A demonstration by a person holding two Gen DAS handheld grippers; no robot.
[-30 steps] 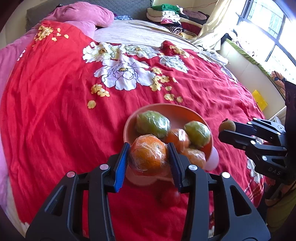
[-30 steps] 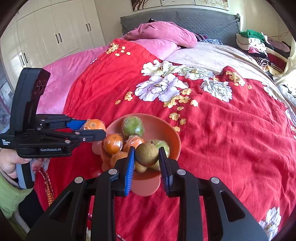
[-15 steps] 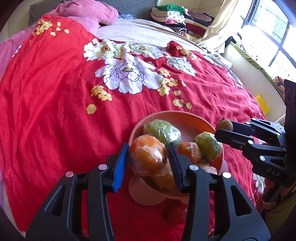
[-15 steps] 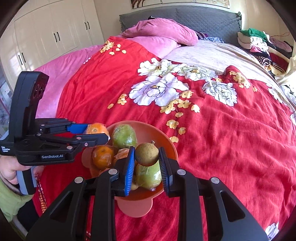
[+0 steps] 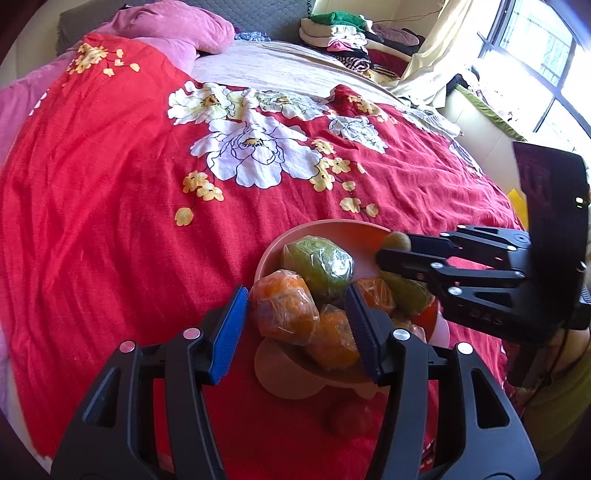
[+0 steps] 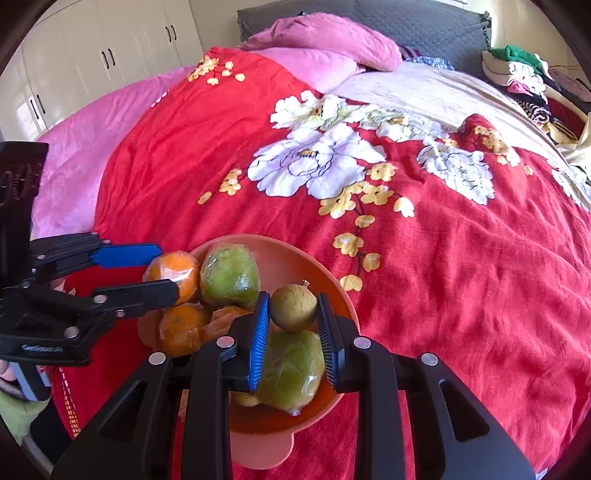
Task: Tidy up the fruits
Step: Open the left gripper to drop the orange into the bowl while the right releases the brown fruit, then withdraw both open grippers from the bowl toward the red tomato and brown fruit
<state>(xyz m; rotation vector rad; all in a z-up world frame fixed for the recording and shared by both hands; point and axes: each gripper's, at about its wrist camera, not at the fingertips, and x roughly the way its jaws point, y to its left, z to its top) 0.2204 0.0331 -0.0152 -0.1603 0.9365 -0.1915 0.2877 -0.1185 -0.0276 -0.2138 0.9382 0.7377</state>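
A salmon-coloured bowl point(image 5: 325, 226) point(image 6: 295, 246) on the red flowered bedspread holds several plastic-wrapped oranges and green fruits. My left gripper point(image 5: 295, 295) point(image 6: 162, 269) hovers at the bowl's near rim. Its jaws are opening around a wrapped orange point(image 5: 284, 310) point(image 6: 173, 271), which rests on the pile, and the right pad stands clear of it. My right gripper point(image 6: 293, 299) point(image 5: 391, 247) is shut on a small brown round fruit point(image 6: 293, 306) point(image 5: 397, 242). It holds that fruit over the bowl, just above a wrapped green fruit point(image 6: 291, 369).
A small red fruit point(image 5: 347, 421) lies on the bedspread in front of the bowl. Pink pillows point(image 6: 325, 37) and a grey headboard are at the far end. Folded clothes point(image 5: 343, 29) are piled at the back right. White wardrobe doors point(image 6: 107, 55) stand on the left.
The left jaws have spread away from the orange, which now sits on the pile in the bowl. The right gripper has come lower over the bowl with the brown fruit.
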